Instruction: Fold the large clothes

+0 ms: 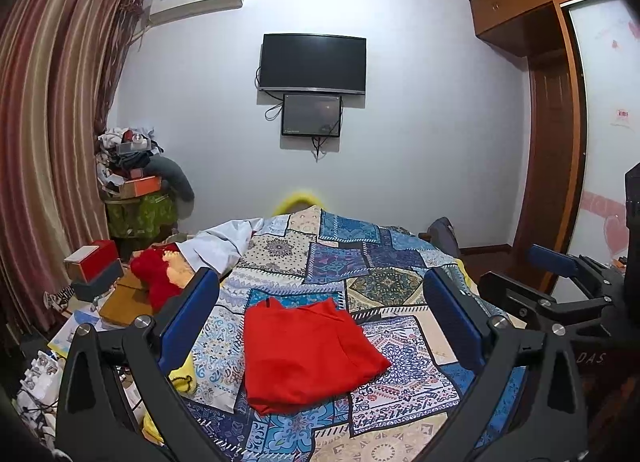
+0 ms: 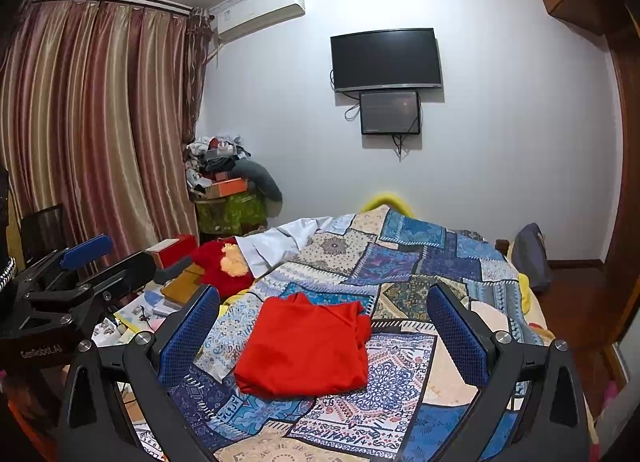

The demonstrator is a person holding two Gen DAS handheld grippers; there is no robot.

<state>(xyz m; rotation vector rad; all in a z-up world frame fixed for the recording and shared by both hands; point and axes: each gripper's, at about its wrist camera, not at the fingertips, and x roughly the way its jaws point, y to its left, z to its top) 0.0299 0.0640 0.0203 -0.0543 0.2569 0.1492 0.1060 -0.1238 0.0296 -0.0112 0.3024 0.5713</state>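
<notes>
A red garment (image 1: 308,354) lies folded into a rough rectangle on the patchwork bedspread (image 1: 360,258), seen from both wrists (image 2: 308,346). My left gripper (image 1: 320,294) hovers above it, open, its blue pads wide apart and holding nothing. My right gripper (image 2: 324,306) is open too, raised over the same cloth with nothing between its fingers. In the left wrist view the right gripper (image 1: 560,274) shows at the right edge; in the right wrist view the left gripper (image 2: 80,266) shows at the left.
A red plush toy (image 1: 160,278) and white cloth (image 1: 220,242) lie at the bed's far left. Boxes (image 1: 94,266) and clutter fill the left bedside. A piled stand (image 1: 136,190) sits by the curtain (image 1: 48,142). A wardrobe (image 1: 556,134) stands right; a television (image 1: 313,63) hangs ahead.
</notes>
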